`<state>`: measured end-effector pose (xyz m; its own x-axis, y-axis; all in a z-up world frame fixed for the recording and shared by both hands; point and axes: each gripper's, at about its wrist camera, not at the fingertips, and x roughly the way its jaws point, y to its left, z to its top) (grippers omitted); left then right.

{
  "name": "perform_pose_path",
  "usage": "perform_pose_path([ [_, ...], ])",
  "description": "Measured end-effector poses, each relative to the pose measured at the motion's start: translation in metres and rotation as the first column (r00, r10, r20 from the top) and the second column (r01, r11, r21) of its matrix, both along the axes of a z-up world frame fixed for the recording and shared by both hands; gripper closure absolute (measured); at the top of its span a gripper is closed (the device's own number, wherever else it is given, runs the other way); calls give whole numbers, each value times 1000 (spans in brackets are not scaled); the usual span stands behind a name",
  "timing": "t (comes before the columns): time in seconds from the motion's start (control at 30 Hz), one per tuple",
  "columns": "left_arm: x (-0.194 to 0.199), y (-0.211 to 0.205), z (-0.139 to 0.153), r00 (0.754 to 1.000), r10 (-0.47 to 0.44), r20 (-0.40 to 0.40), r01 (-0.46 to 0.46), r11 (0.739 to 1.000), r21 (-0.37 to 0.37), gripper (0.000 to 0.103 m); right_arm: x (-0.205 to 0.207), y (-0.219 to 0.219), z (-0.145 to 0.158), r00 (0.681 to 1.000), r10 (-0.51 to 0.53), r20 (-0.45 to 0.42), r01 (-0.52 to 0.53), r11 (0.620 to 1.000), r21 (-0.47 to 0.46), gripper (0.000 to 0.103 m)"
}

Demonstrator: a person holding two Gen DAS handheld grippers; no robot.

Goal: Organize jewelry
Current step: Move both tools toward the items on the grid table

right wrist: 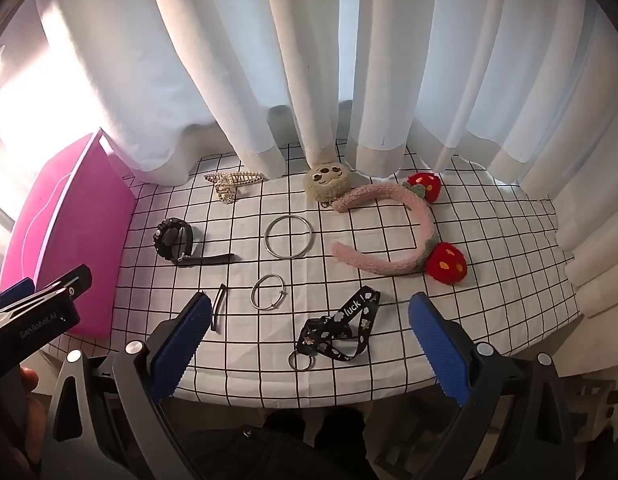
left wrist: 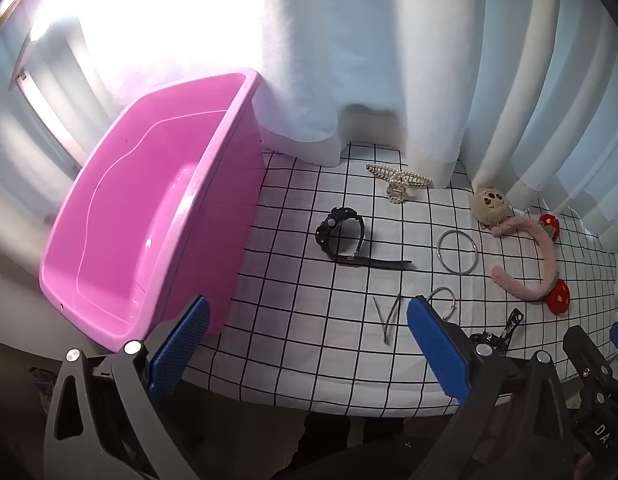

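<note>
On white black-grid tablecloth [right wrist: 489, 240]: jewelry spread out, pink plastic tub [left wrist: 157, 216] at left edge, nothing visible inside. Black chunky wristwatch [right wrist: 173, 243] nearest tub; pearl-studded gold claw clip [right wrist: 231, 185] behind it by white curtain [right wrist: 309, 60]. Large silver bangle [right wrist: 288, 237] mid-cloth, smaller silver bangle [right wrist: 268, 292] in front. Pink fuzzy headband with red strawberries [right wrist: 401, 232] right. Black printed lanyard with ring [right wrist: 341, 332] near front edge. Left gripper [left wrist: 309, 332] and right gripper [right wrist: 309, 332]: fingers wide apart, holding nothing.
</note>
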<state>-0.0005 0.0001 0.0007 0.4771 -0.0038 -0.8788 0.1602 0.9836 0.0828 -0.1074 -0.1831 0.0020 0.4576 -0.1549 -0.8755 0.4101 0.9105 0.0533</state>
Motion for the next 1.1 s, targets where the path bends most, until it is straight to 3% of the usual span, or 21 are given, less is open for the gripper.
perform_pose_path([
  [1.1, 4, 8, 8, 1000, -9, 13, 8, 1000, 24, 6, -1, 1, 7, 1000, -9, 14, 9, 1000, -1, 9],
])
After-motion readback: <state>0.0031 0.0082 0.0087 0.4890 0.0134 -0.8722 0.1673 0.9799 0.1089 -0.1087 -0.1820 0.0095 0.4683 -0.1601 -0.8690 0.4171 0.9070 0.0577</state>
